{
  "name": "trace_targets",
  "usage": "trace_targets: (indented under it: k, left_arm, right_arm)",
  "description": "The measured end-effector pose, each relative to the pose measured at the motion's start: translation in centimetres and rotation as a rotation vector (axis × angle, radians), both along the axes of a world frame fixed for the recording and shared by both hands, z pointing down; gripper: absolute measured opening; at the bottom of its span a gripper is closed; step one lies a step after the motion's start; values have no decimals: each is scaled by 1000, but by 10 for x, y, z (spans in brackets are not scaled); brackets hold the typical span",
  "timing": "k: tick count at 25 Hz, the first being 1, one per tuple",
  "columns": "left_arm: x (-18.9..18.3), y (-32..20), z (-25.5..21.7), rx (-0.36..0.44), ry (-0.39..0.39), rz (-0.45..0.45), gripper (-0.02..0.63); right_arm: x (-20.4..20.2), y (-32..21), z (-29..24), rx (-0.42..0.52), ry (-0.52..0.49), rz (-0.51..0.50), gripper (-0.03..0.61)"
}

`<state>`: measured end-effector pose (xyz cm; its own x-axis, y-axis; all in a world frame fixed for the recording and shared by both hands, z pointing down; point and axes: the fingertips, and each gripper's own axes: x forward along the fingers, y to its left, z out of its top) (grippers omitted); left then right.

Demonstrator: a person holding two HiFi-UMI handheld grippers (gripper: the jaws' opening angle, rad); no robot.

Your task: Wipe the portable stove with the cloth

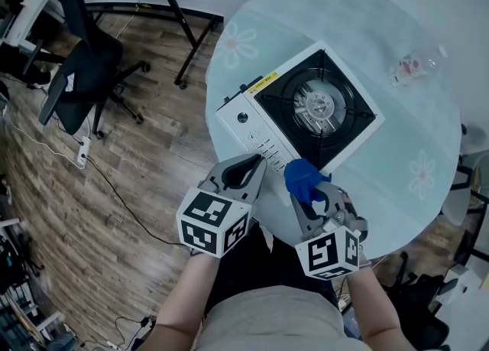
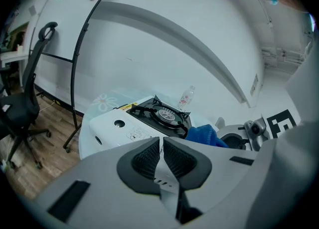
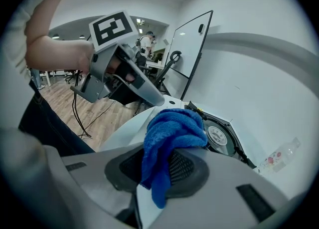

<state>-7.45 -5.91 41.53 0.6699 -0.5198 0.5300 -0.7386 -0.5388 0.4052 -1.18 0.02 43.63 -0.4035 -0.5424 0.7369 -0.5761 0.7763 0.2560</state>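
Observation:
The portable stove (image 1: 252, 112) is white with a black burner top (image 1: 317, 105) and sits on the round table (image 1: 397, 143). My right gripper (image 1: 312, 195) is shut on the blue cloth (image 1: 303, 178) just off the stove's near edge, above the table. The cloth (image 3: 172, 133) bunches up between the jaws in the right gripper view, with the stove's burner (image 3: 219, 135) beyond it. My left gripper (image 1: 248, 170) is shut with nothing in it, close to the stove's control panel (image 2: 119, 128); the cloth (image 2: 207, 135) shows to its right.
A small clear plastic bottle (image 1: 412, 65) lies on the table's far right side. A black office chair (image 1: 80, 66) stands on the wooden floor at the left, beside a black stand's legs (image 1: 176, 21). A power strip and cables (image 1: 82, 154) lie on the floor.

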Motion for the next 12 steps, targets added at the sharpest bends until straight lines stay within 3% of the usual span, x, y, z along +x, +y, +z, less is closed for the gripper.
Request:
trace_targets:
  k: [12]
  left_arm:
    - [-24,-24,3,-5,16,46,38]
  right_arm:
    - [-36,-28,5,-56,-12,40,98]
